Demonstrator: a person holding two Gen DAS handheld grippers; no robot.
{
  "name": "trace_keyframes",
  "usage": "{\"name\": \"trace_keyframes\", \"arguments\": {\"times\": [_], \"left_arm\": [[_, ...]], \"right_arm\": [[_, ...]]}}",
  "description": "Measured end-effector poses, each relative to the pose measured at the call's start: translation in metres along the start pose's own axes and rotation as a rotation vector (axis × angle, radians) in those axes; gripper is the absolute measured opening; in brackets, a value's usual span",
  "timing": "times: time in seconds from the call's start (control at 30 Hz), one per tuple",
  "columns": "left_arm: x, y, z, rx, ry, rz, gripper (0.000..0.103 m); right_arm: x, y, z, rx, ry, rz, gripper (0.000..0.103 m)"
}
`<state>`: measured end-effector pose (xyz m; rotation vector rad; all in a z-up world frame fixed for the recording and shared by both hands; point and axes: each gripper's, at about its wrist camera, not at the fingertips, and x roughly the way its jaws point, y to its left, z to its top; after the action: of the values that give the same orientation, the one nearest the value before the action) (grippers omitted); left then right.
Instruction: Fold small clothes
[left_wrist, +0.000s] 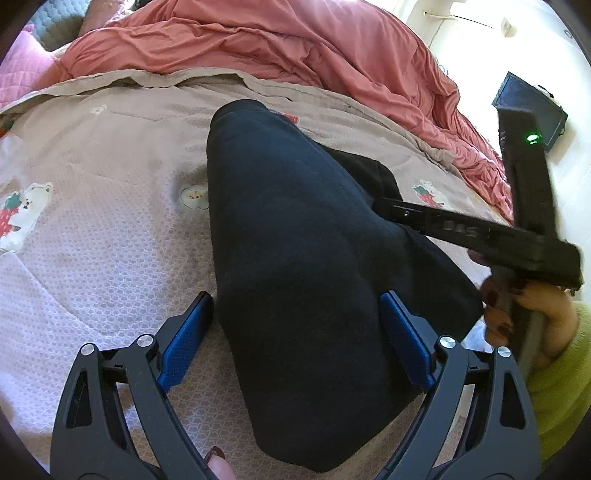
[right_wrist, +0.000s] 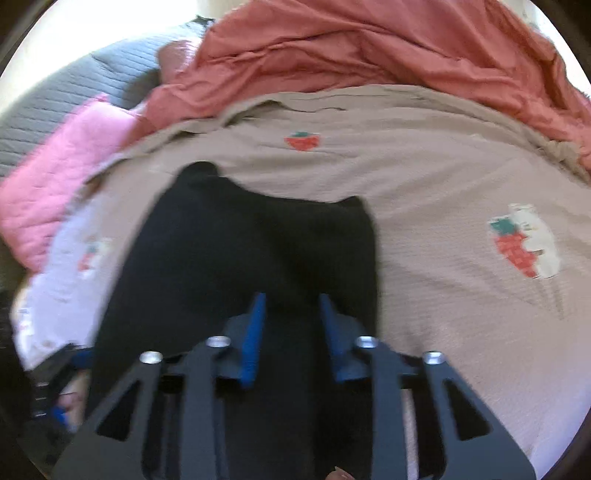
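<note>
Faint raised letters, seemingly "DAS", on the right gripper (left_wrist: 384, 206) body; nothing else legible.

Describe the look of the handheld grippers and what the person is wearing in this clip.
Both grippers are matte black with triangular cut-outs, silver pivot bolts and blue textured pads on the fingers. The left gripper and the right gripper match. Seen from the left wrist, the right unit's body carries a green light and raised lettering. The hand has dark red nail polish and a lime-green sleeve.

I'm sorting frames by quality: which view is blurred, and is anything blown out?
Right wrist view: smeared by motion, the black garment and strawberry print soft-edged. Left wrist view: sharp, weave of the bedspread crisp, but the floor at top right is overexposed to white.
</note>
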<state>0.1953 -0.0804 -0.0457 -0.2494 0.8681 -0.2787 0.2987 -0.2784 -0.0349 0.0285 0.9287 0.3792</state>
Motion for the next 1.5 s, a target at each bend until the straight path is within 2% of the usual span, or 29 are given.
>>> {"name": "trace_keyframes", "arguments": {"times": [0.13, 0.17, 0.23, 0.3, 0.4, 0.43, 0.5, 0.57, 0.67, 0.73, 0.93, 1.17, 1.33, 1.5], "left_arm": [[-0.004, 0.000, 0.000, 0.006, -0.010, 0.008, 0.085], [-0.005, 0.000, 0.000, 0.006, -0.013, 0.011, 0.085], [-0.008, 0.000, 0.001, 0.005, -0.020, 0.015, 0.085], [-0.012, -0.001, 0.002, 0.005, -0.032, 0.020, 0.085], [-0.017, -0.001, 0.003, -0.001, -0.046, 0.022, 0.085], [-0.019, -0.001, 0.003, -0.002, -0.050, 0.025, 0.085], [-0.023, -0.001, 0.003, -0.002, -0.057, 0.029, 0.085], [-0.026, -0.002, 0.003, -0.002, -0.063, 0.033, 0.089], [-0.035, -0.004, 0.002, 0.001, -0.079, 0.042, 0.090], [-0.040, -0.007, 0.000, 0.006, -0.090, 0.056, 0.093], [-0.063, -0.011, -0.008, 0.017, -0.124, 0.130, 0.093], [-0.090, -0.013, -0.021, 0.024, -0.166, 0.164, 0.093], [-0.104, -0.016, -0.032, 0.037, -0.177, 0.185, 0.093], [-0.112, -0.021, -0.047, 0.042, -0.157, 0.171, 0.093]], "right_arm": [[-0.006, -0.009, -0.001, 0.039, -0.013, 0.045, 0.018], [-0.012, -0.008, -0.001, 0.043, -0.028, 0.055, 0.020], [-0.024, -0.008, -0.003, 0.052, -0.056, 0.075, 0.033], [-0.036, -0.007, -0.005, 0.048, -0.085, 0.057, 0.061], [-0.051, -0.008, -0.009, 0.051, -0.115, 0.033, 0.074], [-0.056, -0.010, -0.011, 0.057, -0.128, 0.029, 0.075], [-0.066, -0.013, -0.014, 0.070, -0.154, 0.025, 0.083], [-0.078, -0.015, -0.018, 0.082, -0.191, 0.033, 0.086], [-0.097, -0.014, -0.026, 0.090, -0.247, 0.023, 0.097], [-0.106, -0.013, -0.030, 0.087, -0.264, 0.022, 0.098], [-0.135, -0.002, -0.048, 0.045, -0.337, -0.009, 0.098], [-0.158, 0.012, -0.069, -0.010, -0.399, -0.039, 0.098], [-0.165, 0.017, -0.084, -0.029, -0.380, -0.048, 0.098], [-0.166, 0.017, -0.103, -0.016, -0.346, -0.056, 0.098]]}}
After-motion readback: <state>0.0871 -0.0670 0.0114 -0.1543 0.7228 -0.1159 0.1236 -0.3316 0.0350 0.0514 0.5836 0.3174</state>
